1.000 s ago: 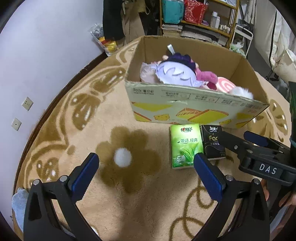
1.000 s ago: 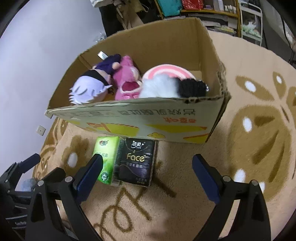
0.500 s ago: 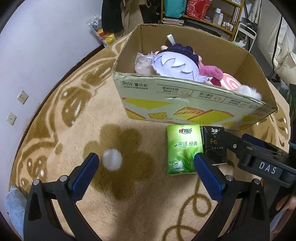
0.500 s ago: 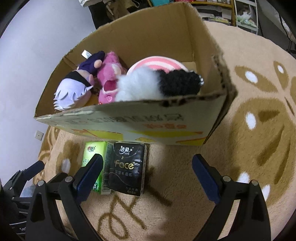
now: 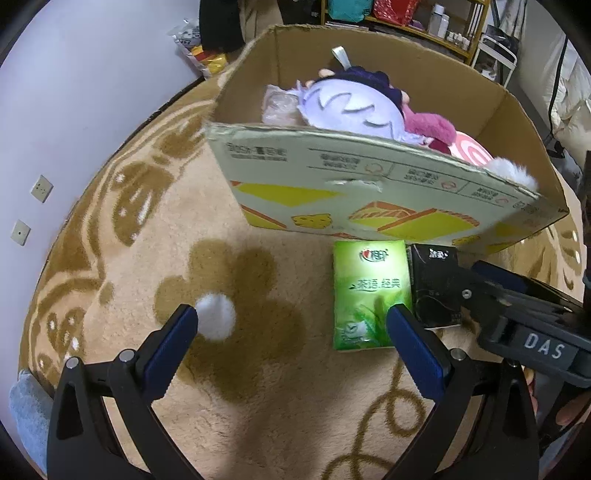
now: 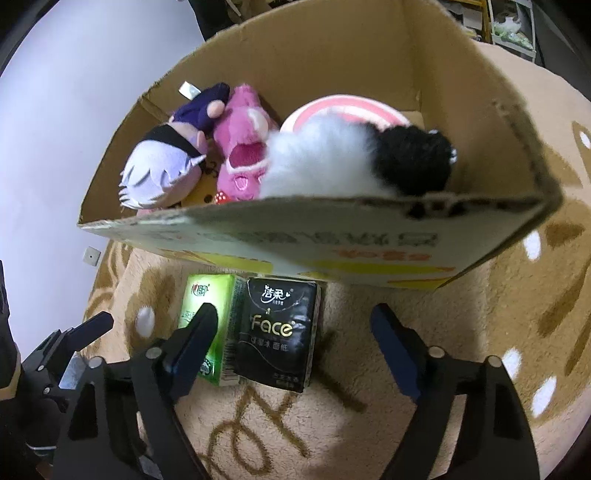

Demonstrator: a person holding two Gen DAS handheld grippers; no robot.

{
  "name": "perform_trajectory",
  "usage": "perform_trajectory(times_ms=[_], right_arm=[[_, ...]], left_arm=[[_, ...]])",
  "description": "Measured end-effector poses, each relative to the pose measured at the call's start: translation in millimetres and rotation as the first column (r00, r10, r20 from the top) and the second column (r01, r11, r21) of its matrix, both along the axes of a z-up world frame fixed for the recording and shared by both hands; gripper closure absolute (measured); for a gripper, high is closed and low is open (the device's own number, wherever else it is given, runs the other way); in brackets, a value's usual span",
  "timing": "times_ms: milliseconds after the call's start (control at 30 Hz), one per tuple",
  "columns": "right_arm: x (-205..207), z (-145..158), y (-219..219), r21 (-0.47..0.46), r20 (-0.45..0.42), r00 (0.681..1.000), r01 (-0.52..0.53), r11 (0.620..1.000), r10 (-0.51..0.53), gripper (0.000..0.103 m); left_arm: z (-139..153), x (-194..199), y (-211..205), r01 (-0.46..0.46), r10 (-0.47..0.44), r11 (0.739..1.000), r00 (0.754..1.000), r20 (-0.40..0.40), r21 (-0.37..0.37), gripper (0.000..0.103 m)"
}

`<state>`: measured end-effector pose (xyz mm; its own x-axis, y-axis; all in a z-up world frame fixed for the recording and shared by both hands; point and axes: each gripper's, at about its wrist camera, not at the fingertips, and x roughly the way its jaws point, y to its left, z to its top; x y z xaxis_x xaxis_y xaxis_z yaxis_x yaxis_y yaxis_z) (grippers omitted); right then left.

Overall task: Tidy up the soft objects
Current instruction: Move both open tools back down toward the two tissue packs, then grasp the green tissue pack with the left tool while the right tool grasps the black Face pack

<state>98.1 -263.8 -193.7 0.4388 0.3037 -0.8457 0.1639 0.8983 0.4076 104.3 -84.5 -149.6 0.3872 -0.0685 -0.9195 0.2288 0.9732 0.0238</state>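
Observation:
A cardboard box stands on the carpet and holds several plush toys: a lilac-haired doll, a pink plush, a pink-and-white round cushion and a white-and-black furry toy. A green tissue pack and a black "Face" tissue pack lie side by side in front of the box. My left gripper is open and empty, left of the green pack. My right gripper is open, low over the black pack.
A beige carpet with brown flower patterns covers the floor. A lilac wall with sockets is at the left. Shelves with bags and bottles stand behind the box.
Both grippers have moved forward and down toward the tissue packs and the box. The right gripper now straddles the black pack. Both stay open.

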Motion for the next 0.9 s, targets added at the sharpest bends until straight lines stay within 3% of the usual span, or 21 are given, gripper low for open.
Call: perform_trajectory(times_ms=[300, 667, 900], right_arm=[[3.7, -9.4, -12.4, 0.086, -0.054, 0.998, 0.047, 0.995, -0.042, 0.024], [12.9, -14.4, 0.5, 0.043, -0.081, 0.996, 0.030, 0.999, -0.027, 0.024], [19.1, -15.6, 1.6, 0.009, -0.099, 0.995, 0.017, 1.000, -0.016, 0.024]], left_arm=[[-16.0, 0.6, -16.6, 0.054, -0.054, 0.999, 0.997, -0.050, -0.005, 0.002], [-19.6, 5.6, -28.4, 0.082, -0.083, 0.997, 0.995, -0.062, -0.014, 0.002], [-23.7, 7.7, -41.4, 0.110, -0.108, 0.993, 0.993, -0.053, 0.036, 0.002]])
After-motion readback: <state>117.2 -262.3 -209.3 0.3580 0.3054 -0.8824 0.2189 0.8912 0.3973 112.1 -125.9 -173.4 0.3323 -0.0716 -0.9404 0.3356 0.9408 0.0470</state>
